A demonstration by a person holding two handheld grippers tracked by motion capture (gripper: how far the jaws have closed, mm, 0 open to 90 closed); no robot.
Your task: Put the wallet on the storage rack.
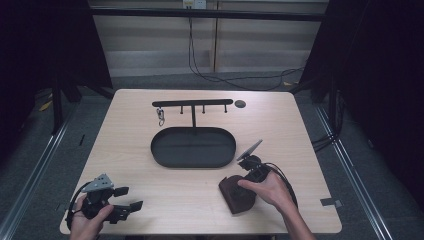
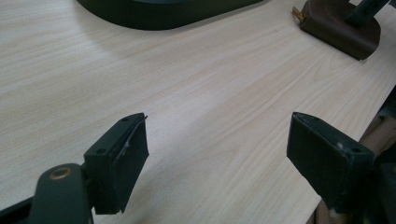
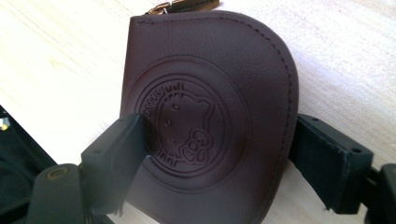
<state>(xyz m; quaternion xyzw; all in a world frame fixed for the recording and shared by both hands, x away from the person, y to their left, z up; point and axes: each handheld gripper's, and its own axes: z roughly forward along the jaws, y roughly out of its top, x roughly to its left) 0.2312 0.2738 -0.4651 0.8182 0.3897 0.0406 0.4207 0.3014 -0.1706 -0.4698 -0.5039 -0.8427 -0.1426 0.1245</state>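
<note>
A light wood counter (image 1: 150,190) is seen. On it are set a black oval tray (image 1: 193,147) with a hook rack (image 1: 192,103) at centre, a small dark disc (image 1: 240,104) near the far edge, and a brown leather pouch (image 1: 237,195) near the front right.

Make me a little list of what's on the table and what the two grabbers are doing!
pouch: brown leather pouch, flat on the table, stamped round picture on top
right gripper: jaws astride the pouch, one on its face, one at its edge; grip not certain
left gripper: open, holds nothing, over bare table
tray: black oval tray at mid table
rack: black hook rack behind the tray, a small clip hangs at its left
</note>
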